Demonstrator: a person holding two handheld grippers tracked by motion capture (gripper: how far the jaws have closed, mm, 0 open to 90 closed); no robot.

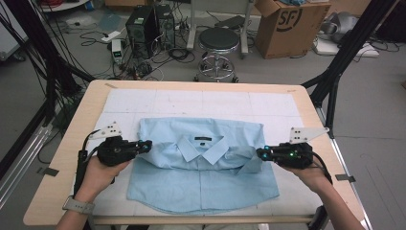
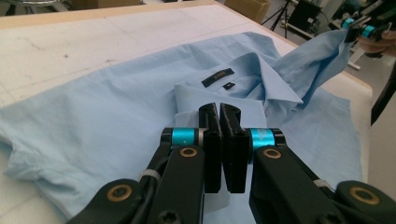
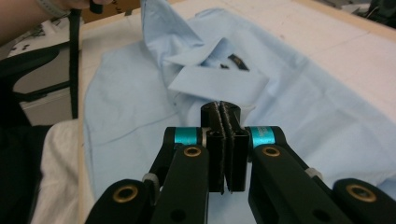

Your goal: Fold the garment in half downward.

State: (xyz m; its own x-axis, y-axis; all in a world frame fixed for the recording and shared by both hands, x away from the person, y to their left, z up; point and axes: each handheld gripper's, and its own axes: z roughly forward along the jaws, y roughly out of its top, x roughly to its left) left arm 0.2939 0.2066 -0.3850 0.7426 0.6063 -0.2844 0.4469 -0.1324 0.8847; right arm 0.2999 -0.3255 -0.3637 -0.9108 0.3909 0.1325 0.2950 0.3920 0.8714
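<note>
A light blue shirt (image 1: 201,187) lies front up on the white cloth, its collar (image 1: 203,143) toward the far side and a dark label (image 2: 218,77) inside the neck. My left gripper (image 1: 146,145) is shut on the shirt's left side fold, which stands lifted off the table in the right gripper view (image 3: 159,28). At the shirt's right side, my right gripper (image 1: 260,153) is shut on a fold that rises up in the left gripper view (image 2: 317,60). In their own views, the left gripper (image 2: 219,109) and the right gripper (image 3: 223,108) have their jaws pressed together over blue fabric.
The wooden table (image 1: 62,158) carries a white cloth (image 1: 129,100) under the shirt. Beyond the far edge stand a round stool (image 1: 219,40), a cardboard box (image 1: 287,24) and a computer tower (image 1: 143,24) among cables. Black frame posts (image 1: 335,76) flank the table.
</note>
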